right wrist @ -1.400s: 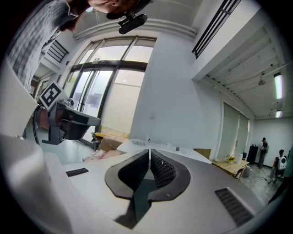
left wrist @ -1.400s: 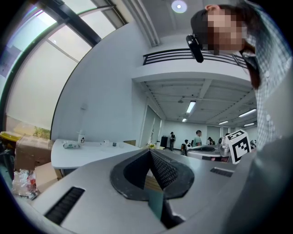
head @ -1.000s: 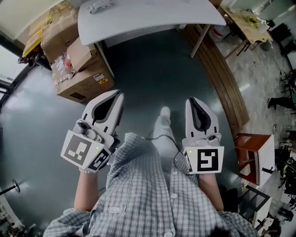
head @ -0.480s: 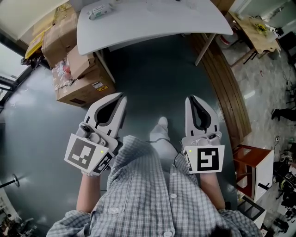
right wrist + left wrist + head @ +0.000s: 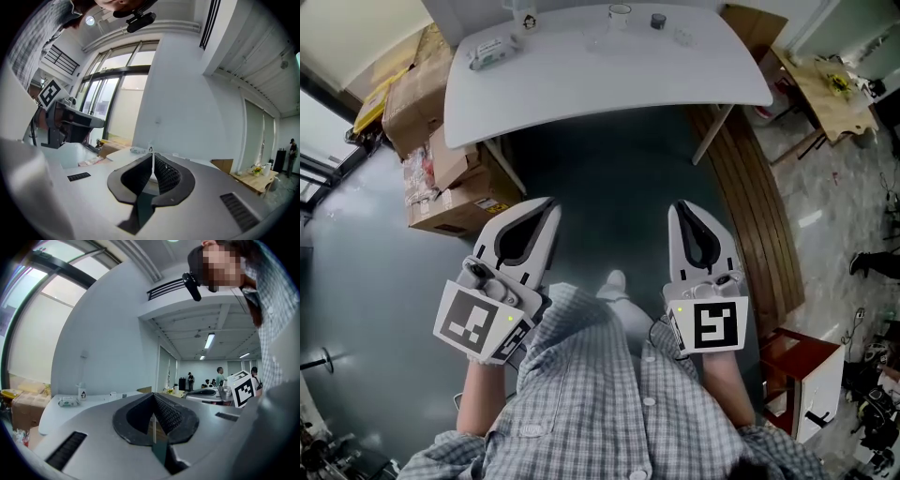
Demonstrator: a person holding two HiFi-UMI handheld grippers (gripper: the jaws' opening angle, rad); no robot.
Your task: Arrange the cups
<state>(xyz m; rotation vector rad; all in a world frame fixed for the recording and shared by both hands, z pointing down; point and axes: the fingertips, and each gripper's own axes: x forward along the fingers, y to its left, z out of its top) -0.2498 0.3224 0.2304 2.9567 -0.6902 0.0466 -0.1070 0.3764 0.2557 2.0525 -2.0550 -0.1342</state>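
Head view, step: approach, by my judgement.
Left claw, right claw: closed, empty.
White rounded tabletop: well ahead of both.
Next: reach small clear glass cup, open up.

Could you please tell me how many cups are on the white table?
2 clearly: a clear cup at the table's far edge and a small dark cup just right of it. Faint clear shapes nearby may be more.
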